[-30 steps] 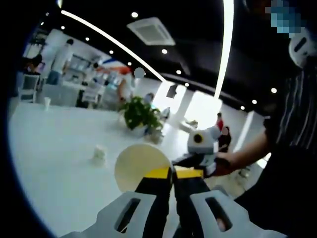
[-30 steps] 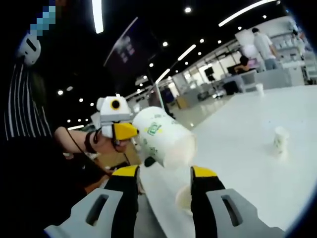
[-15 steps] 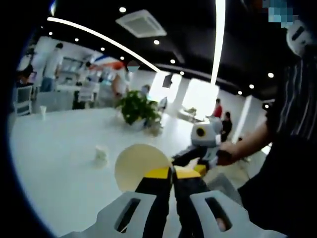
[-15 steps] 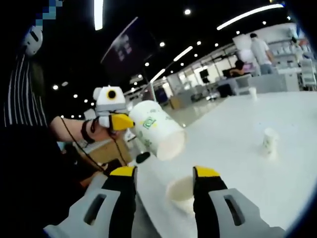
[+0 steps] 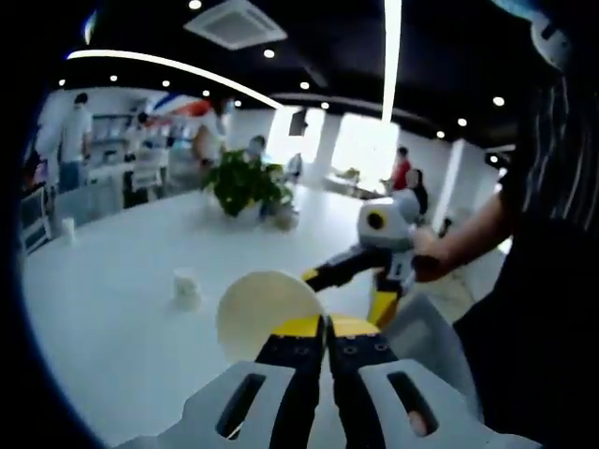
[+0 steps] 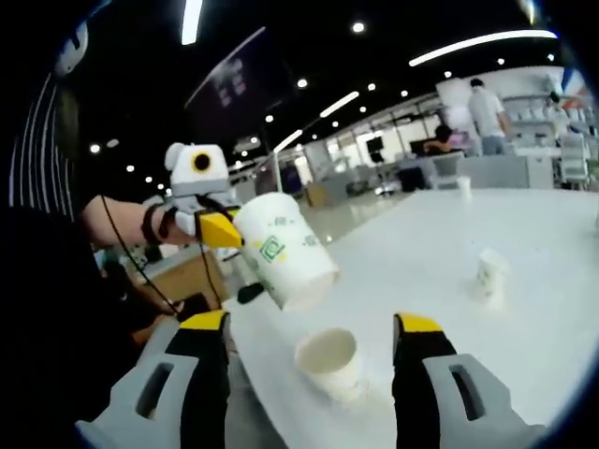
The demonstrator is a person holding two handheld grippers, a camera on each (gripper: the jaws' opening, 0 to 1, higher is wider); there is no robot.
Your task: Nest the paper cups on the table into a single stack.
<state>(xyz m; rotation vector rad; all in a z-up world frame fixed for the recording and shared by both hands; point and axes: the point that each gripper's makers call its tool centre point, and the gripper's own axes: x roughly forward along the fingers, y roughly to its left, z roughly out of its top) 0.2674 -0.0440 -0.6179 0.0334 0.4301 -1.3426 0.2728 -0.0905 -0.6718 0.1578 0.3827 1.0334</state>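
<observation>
The left gripper (image 6: 221, 230) grasps a tilted paper cup (image 6: 284, 249) by its rim, above the white table (image 6: 524, 327). The right gripper (image 6: 309, 332), jaws spread, frames an upright cup (image 6: 329, 360) standing there.
</observation>
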